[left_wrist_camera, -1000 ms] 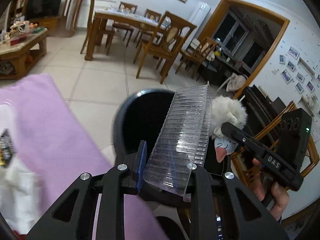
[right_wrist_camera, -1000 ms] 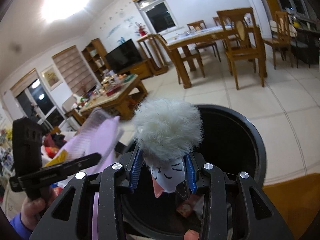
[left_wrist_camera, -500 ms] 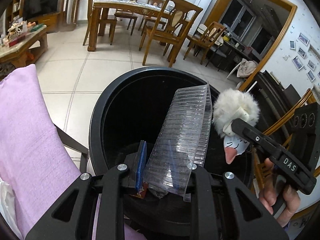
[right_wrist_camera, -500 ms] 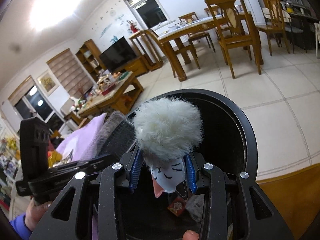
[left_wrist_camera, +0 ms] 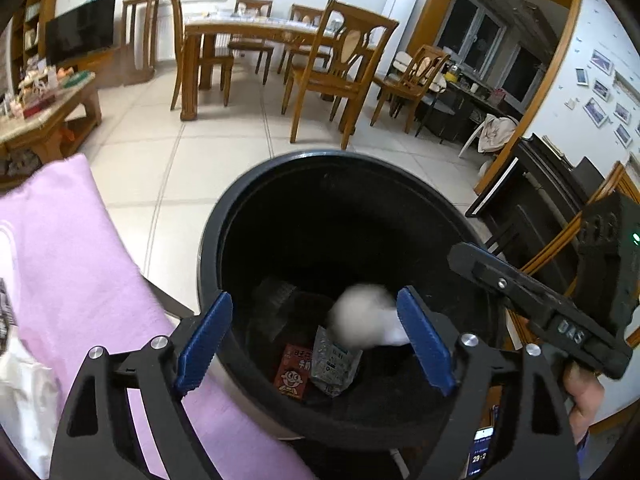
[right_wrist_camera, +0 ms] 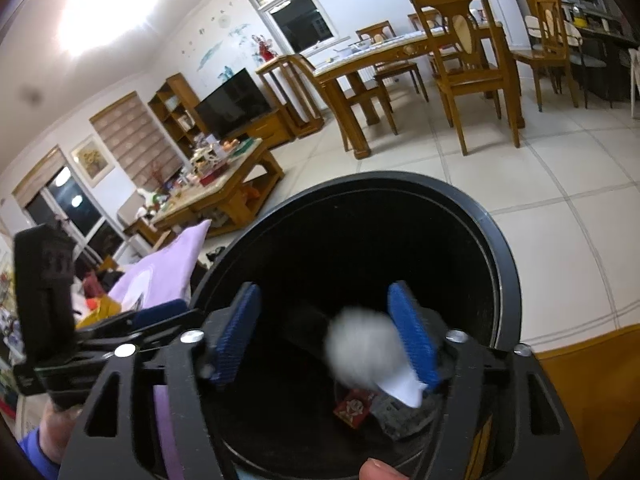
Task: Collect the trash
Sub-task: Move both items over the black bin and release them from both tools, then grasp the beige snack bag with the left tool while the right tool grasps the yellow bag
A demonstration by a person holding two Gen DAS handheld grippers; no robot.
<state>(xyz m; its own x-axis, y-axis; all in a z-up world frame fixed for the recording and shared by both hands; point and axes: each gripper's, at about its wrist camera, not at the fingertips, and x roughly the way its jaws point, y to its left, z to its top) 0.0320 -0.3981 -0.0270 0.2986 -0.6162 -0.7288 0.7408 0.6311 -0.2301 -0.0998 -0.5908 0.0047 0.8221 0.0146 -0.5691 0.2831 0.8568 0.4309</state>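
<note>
Tiled floor surrounds the black bin at frame centre, where both grippers' jaws are opening empty and the blurred fluffy toy risks snagging the right gripper, while the left gripper is clear

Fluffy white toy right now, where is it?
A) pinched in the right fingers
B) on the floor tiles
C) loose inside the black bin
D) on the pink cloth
C: the fluffy white toy shows as a blur inside the black bin, above the wrappers at the bottom; the right gripper is opening and its pads stand clear of it.
</note>
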